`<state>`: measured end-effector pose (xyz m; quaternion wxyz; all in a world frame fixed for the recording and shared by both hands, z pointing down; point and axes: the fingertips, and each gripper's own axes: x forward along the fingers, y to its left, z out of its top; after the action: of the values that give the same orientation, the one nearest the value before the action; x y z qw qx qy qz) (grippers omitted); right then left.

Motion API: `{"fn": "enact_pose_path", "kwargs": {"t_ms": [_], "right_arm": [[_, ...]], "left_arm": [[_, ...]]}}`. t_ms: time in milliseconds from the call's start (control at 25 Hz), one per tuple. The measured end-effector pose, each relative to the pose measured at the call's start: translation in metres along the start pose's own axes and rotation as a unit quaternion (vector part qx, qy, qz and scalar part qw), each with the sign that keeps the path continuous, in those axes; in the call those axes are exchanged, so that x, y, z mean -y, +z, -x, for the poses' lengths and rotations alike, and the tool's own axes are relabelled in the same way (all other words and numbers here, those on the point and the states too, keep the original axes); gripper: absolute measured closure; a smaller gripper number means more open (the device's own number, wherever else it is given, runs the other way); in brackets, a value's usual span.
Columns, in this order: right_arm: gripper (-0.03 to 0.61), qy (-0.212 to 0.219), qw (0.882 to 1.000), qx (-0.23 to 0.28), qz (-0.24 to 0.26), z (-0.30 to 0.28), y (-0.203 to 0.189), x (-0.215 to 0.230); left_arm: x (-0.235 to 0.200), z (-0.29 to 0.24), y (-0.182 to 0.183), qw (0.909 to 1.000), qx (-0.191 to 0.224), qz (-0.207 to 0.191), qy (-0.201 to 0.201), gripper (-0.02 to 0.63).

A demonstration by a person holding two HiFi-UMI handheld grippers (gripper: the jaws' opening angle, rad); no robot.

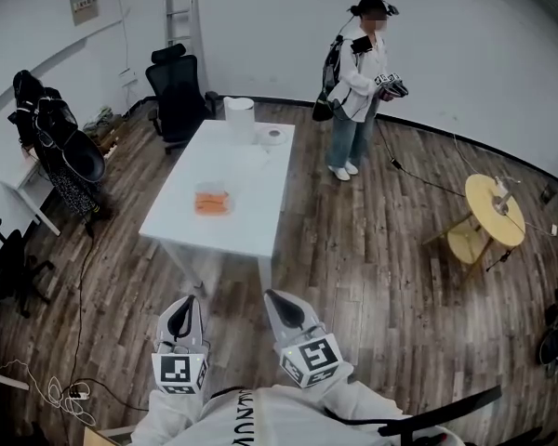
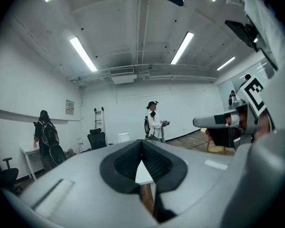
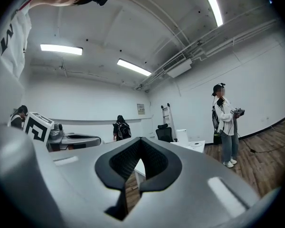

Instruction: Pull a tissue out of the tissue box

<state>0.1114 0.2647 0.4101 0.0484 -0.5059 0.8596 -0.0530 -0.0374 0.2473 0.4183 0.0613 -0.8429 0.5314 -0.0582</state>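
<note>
The tissue box (image 1: 213, 202) is a small orange and pale pack lying near the middle of the white table (image 1: 251, 235), some way ahead of me. Both grippers are held level at the bottom of the head view, well short of the table and apart from the box. My left gripper (image 1: 180, 321) (image 2: 142, 144) is shut, its tips meeting with nothing between them. Just to its right, my right gripper (image 1: 286, 307) (image 3: 140, 140) is shut and empty too. In both gripper views only a sliver of the table shows through the jaws.
A white cylinder (image 1: 239, 111) and a tape roll (image 1: 273, 136) stand at the table's far end. A black office chair (image 1: 179, 96) and a ladder (image 1: 188, 12) are behind it. A person (image 1: 358, 82) stands at the back right. A round yellow side table (image 1: 495, 209) is at right.
</note>
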Motion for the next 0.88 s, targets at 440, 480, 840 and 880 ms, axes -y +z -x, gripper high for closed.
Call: {"fn": "enact_pose_path", "kwargs": {"t_ms": [440,480,840,880], "right_arm": [[0.578,0.005,1.000,-0.018,-0.015,-0.012,-0.018,0.006],[0.578,0.005,1.000,-0.021,-0.015,-0.015,-0.020,0.006],[0.578,-0.008,0.999,-0.047,-0.004,-0.065,-0.033,0.014],[0.578,-0.009,0.999,-0.049,-0.004,-0.073,-0.034,0.015]], "left_arm": [[-0.006,-0.009,-0.014,0.9998,-0.009,0.012,0.011,0.617],[-0.009,-0.011,-0.016,0.9998,-0.009,0.013,0.013,0.617],[-0.052,-0.046,-0.032,0.9997,-0.014,0.008,0.017,0.617],[-0.060,-0.050,-0.034,0.9997,-0.014,0.009,0.018,0.617]]}}
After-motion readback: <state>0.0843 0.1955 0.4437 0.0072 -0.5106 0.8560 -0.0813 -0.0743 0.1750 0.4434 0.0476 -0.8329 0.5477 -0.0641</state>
